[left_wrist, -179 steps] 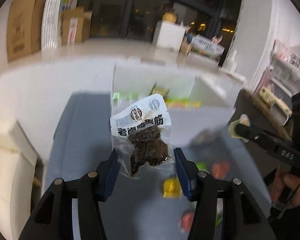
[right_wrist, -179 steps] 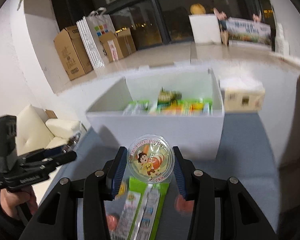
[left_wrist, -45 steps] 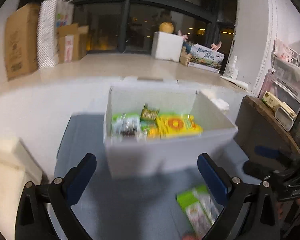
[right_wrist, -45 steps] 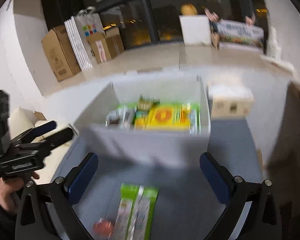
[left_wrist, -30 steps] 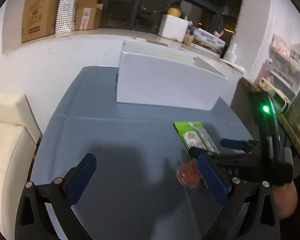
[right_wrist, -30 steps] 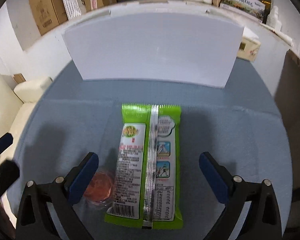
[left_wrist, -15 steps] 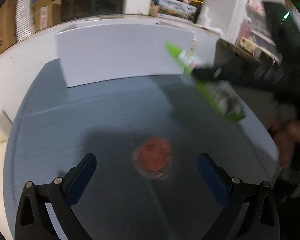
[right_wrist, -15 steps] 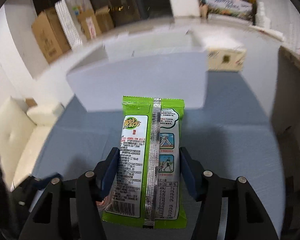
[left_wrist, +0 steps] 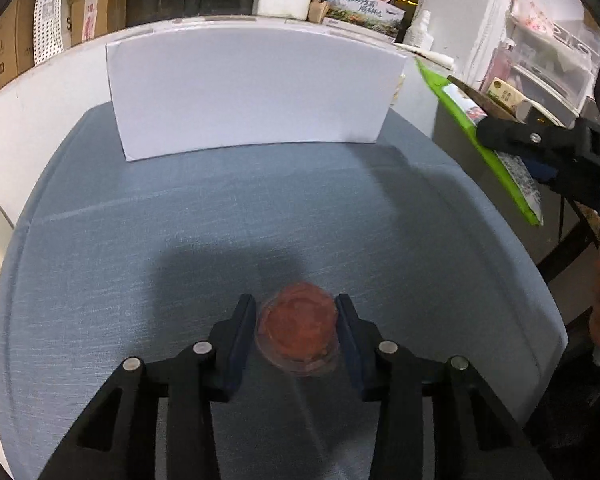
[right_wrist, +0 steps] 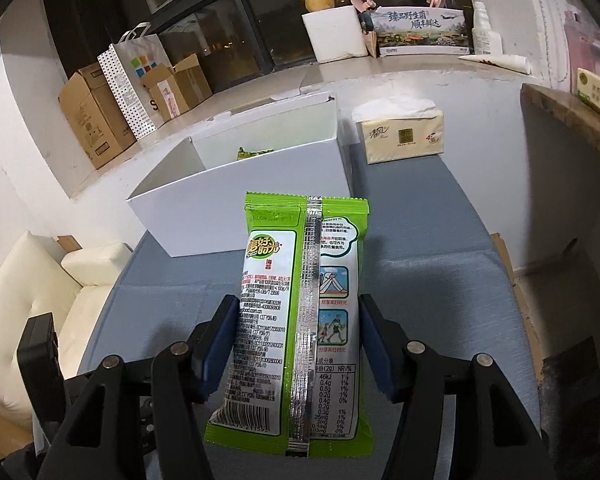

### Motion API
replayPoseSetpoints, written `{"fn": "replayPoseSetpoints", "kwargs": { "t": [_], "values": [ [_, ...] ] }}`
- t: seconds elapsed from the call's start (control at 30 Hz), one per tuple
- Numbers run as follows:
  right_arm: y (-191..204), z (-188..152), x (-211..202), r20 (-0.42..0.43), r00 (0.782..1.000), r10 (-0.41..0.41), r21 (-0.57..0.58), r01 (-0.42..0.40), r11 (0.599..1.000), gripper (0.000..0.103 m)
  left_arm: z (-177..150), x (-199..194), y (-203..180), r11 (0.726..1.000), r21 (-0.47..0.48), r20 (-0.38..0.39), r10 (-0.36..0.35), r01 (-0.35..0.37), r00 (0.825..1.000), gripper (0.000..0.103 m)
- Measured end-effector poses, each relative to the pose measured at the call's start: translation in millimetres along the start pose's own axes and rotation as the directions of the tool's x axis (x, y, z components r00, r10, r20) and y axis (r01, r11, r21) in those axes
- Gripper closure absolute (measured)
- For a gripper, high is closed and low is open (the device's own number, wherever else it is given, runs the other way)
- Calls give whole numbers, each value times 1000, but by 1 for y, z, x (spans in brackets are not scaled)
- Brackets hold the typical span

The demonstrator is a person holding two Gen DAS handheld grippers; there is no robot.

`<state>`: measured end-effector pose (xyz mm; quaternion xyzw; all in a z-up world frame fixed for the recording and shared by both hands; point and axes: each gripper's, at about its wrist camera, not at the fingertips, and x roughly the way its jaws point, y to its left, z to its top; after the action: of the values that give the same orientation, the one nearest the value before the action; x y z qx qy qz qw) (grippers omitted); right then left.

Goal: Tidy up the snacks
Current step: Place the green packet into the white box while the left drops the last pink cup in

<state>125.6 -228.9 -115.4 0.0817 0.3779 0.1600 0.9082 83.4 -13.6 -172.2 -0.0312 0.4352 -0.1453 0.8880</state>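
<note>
A small red jelly cup (left_wrist: 298, 330) sits on the blue-grey tablecloth (left_wrist: 180, 220). My left gripper (left_wrist: 296, 308) is closing on it, and both blue pads touch the cup's sides. My right gripper (right_wrist: 296, 312) is shut on a green and white snack packet (right_wrist: 300, 280), held flat above the table, back side up. In the left wrist view the same packet (left_wrist: 460, 108) hangs at the right edge. Behind stands the white open box (right_wrist: 240, 208), its plain front wall (left_wrist: 252, 92) facing me. A green snack (right_wrist: 254, 153) peeks over its rim.
A tissue pack (right_wrist: 402, 136) lies to the right of the box. A wooden side table (right_wrist: 560, 120) borders the right edge and a cream sofa (right_wrist: 40, 280) the left. Cardboard boxes and a paper bag (right_wrist: 132, 80) stand on the ledge behind.
My left jaws have gone from wide open to closed around the red jelly cup. My right gripper has kept its hold on the green packet and stayed raised above the table.
</note>
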Motion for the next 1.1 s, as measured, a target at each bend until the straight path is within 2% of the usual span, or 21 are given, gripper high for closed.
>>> {"fn": "replayPoseSetpoints", "kwargs": {
  "t": [0.27,0.4,0.5,0.6,0.73,0.8,0.93,1.0,1.03,1.07,1.1],
  "values": [
    [5,1,-1,13,1000,13,-11,-13,1000,39,10,-32,4,1000,-5,88,-23,24,996,62],
    [13,15,-4,35,999,28,-37,-27,999,39,34,-51,11,999,-7,156,-30,31,987,62],
    [21,41,-9,77,996,40,-74,-34,997,39,68,-62,16,1000,1,227,-20,21,974,62],
    [31,77,-9,140,989,42,-132,-24,991,39,116,-74,27,1000,12,307,-1,-3,952,62],
    [37,132,17,140,989,48,-149,-27,989,39,184,-68,51,1000,5,357,23,-27,934,62],
    [40,152,33,131,990,56,-151,-36,988,39,208,-60,60,999,7,365,40,-46,930,62],
    [40,176,69,94,995,45,-153,-30,988,39,240,-32,76,999,-1,341,49,-52,939,62],
    [39,180,83,81,996,38,-157,-25,987,35,248,-17,79,998,-2,320,53,-56,946,62],
    [38,181,89,82,996,31,-158,-18,987,32,251,-10,82,998,-11,311,64,-64,948,56],
    [37,182,94,74,997,27,-160,-15,987,25,252,-4,84,997,-23,297,75,-71,952,36],
    [37,182,101,58,998,19,-158,-10,987,16,254,2,88,996,-44,285,87,-77,954,20]
  ]
}}
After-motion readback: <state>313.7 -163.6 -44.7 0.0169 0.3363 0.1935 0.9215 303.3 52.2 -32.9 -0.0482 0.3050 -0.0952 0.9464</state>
